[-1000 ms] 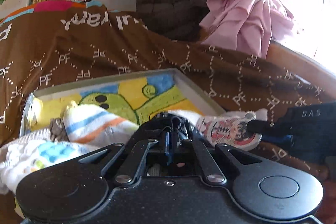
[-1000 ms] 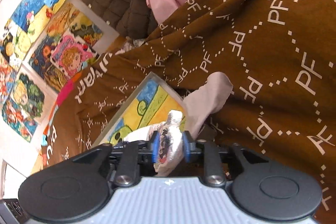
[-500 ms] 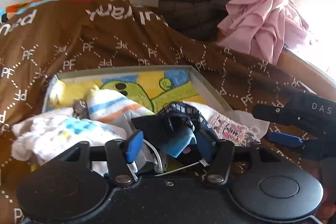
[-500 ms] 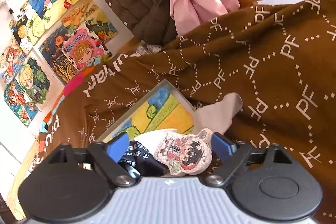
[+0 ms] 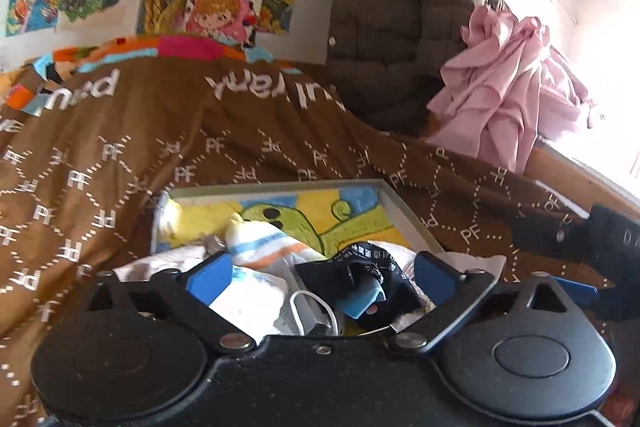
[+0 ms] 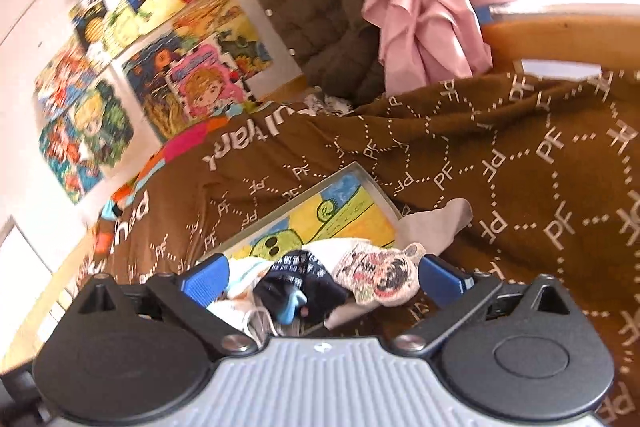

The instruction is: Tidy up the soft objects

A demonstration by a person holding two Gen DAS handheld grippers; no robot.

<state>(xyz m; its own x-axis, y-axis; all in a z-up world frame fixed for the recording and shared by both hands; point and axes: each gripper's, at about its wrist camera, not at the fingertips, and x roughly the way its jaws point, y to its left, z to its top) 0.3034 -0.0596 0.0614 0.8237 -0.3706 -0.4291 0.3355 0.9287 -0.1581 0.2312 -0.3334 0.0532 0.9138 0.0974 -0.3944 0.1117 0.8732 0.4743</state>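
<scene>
A shallow tray (image 5: 280, 185) with a yellow and green cartoon picture lies on the brown blanket (image 5: 120, 155). Its near end holds a heap of socks: a white striped sock (image 5: 260, 247), a black sock (image 5: 360, 283) with a blue toe, and a cartoon-print sock (image 6: 380, 275). My left gripper (image 5: 322, 279) hangs just above the heap, its jaws opening and pressing on nothing. My right gripper (image 6: 326, 275) is likewise opening over the cartoon-print sock (image 6: 380, 275) and the black sock (image 6: 304, 279), clear of both. It also shows in the left wrist view as the right gripper (image 5: 540, 257). A grey sock (image 6: 436, 223) lies on the blanket beside the tray (image 6: 280, 211).
A brown quilted jacket (image 5: 400, 27) and a crumpled pink cloth (image 5: 508, 99) are piled at the far end of the bed. Cartoon posters (image 5: 220, 7) cover the wall behind. A wooden bed edge (image 6: 560, 39) runs along the right, under a bright window.
Both grippers have gone from shut to wide open. The left let go of the black sock, the right of the cartoon-print sock; both socks now lie on the heap. Both grippers drew back and up.
</scene>
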